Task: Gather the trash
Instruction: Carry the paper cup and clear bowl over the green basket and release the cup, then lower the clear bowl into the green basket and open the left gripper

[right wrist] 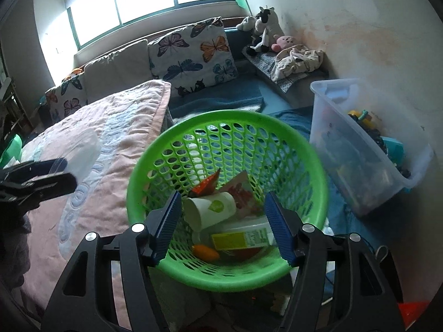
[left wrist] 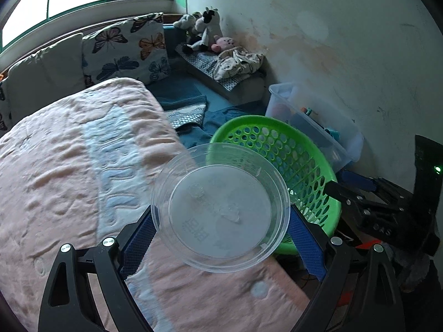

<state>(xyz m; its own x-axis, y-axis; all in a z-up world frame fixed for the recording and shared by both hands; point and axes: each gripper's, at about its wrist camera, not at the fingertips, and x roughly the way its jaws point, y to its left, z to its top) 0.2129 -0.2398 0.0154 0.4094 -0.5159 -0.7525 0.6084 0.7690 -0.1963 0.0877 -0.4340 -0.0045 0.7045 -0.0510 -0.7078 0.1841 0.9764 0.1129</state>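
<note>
My left gripper (left wrist: 220,231) is shut on a clear round plastic container (left wrist: 220,207), held above the pink bed cover near the green basket (left wrist: 310,166). In the right wrist view the left gripper (right wrist: 59,173) shows at the left edge with the clear container (right wrist: 83,152) in it. My right gripper (right wrist: 223,221) is open and empty, just over the near rim of the green basket (right wrist: 155,163). The basket holds a paper cup (right wrist: 210,211), a yellow carton (right wrist: 241,239), red wrappers (right wrist: 243,193) and an orange piece (right wrist: 206,251).
A pink quilted bed cover (left wrist: 69,166) fills the left. A clear storage bin (right wrist: 360,149) of toys stands right of the basket by the wall. Butterfly pillows (right wrist: 193,52) and plush toys (right wrist: 265,27) lie at the back under the window.
</note>
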